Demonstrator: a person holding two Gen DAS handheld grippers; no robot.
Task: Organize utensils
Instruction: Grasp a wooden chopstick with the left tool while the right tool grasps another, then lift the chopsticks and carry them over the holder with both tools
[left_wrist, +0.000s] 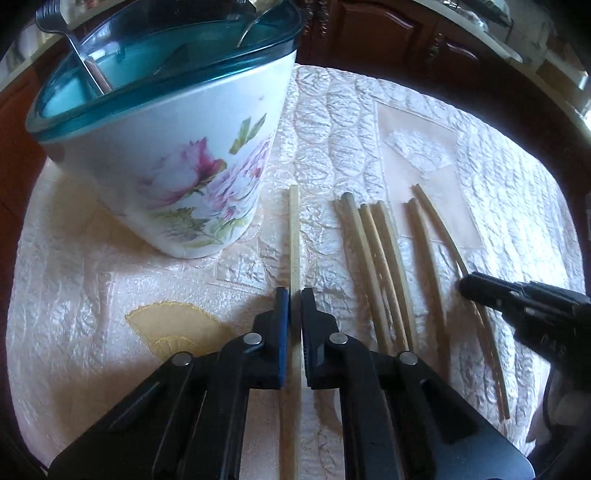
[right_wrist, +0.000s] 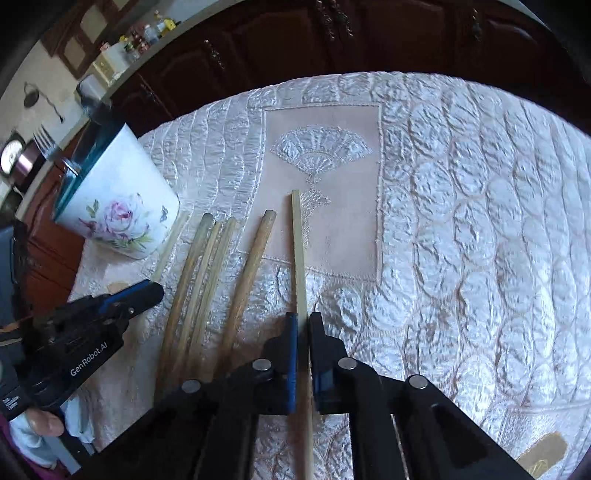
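Observation:
Several wooden chopsticks lie side by side on the quilted cloth. My left gripper (left_wrist: 294, 295) is shut on the leftmost pale chopstick (left_wrist: 294, 229), which points toward the floral utensil holder (left_wrist: 177, 173). My right gripper (right_wrist: 303, 319) is shut on the rightmost pale chopstick (right_wrist: 298, 251). Between them lie a group of three chopsticks (right_wrist: 199, 280) and one darker chopstick (right_wrist: 251, 266). The holder has a teal rim and holds a fork (left_wrist: 62, 33) and a spoon (left_wrist: 255, 26). The holder also shows at the left in the right wrist view (right_wrist: 118, 206).
The pink-white quilted cloth (right_wrist: 461, 221) with fan embroidery covers the table. Dark wooden cabinets (right_wrist: 295, 40) stand beyond the far edge. My right gripper also shows in the left wrist view (left_wrist: 524, 306), and my left gripper in the right wrist view (right_wrist: 92, 321).

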